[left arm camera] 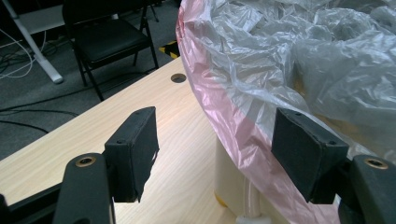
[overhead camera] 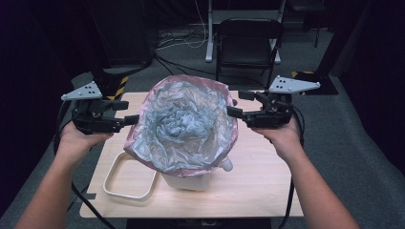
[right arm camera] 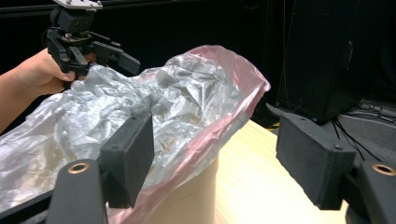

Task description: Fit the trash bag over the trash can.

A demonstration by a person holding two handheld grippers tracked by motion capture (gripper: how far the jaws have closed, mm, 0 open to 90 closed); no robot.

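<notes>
The thin, limp, slippery bin liner (overhead camera: 184, 125) should be pinched at its pink rim (overhead camera: 224, 143) by the open left gripper (overhead camera: 133, 119) and open right gripper (overhead camera: 232, 111).

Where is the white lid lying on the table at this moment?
In the high view, the white lid lies flat on the wooden table, near its front left corner, just left of the cream bin lined with the pink bag.

Left gripper (left arm camera: 215, 154) jaws held apart, nothing pinched. Pink-rimmed plastic bag (left arm camera: 261, 60) seen between and beyond them, its pink edge just beside the right pad, draped over a cream bin (left arm camera: 233, 186) on the wooden table (left arm camera: 93, 135). Folding chair (left arm camera: 112, 42) far left.
</notes>
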